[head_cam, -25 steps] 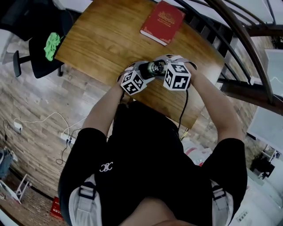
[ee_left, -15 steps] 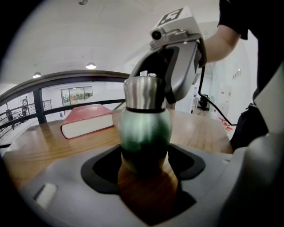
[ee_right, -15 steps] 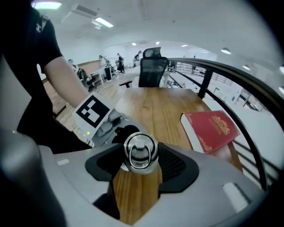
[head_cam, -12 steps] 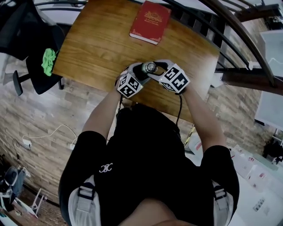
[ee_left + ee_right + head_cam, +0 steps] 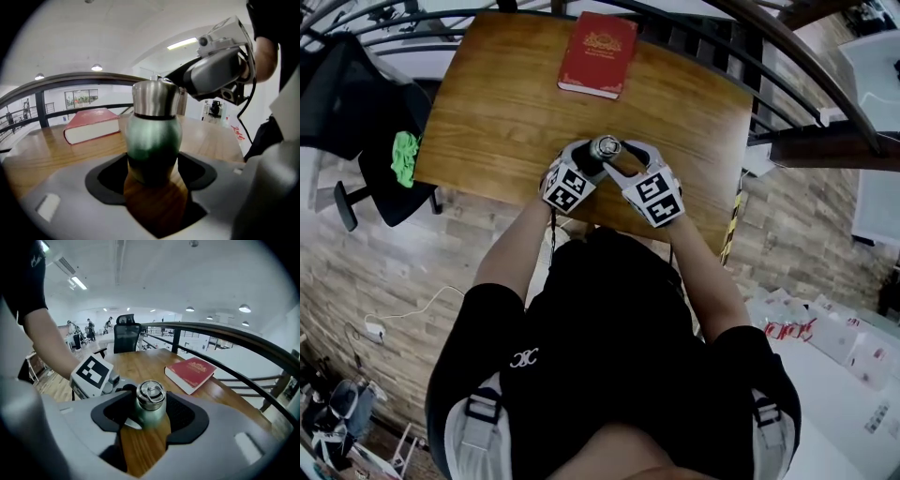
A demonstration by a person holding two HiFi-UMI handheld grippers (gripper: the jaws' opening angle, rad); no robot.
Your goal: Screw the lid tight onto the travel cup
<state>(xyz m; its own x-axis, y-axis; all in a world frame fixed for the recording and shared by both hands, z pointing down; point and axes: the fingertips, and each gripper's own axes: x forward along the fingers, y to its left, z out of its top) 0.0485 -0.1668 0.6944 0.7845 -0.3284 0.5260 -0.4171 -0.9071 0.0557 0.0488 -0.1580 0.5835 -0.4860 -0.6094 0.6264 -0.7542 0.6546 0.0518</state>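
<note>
The travel cup (image 5: 153, 140) has a satin green metal body and a brushed steel lid (image 5: 150, 395); the wooden bench (image 5: 506, 103) is smooth and glossy.

This looks like an open-plan office on an upper level. A wooden table (image 5: 506, 112) has a black swivel chair (image 5: 392, 190) at its 10 o'clock. A dark railing (image 5: 825, 84) curves from 12 to 3 o'clock. Recessed ceiling lights (image 5: 244, 308) hang overhead, and people (image 5: 89, 328) work at distant desks.
</note>
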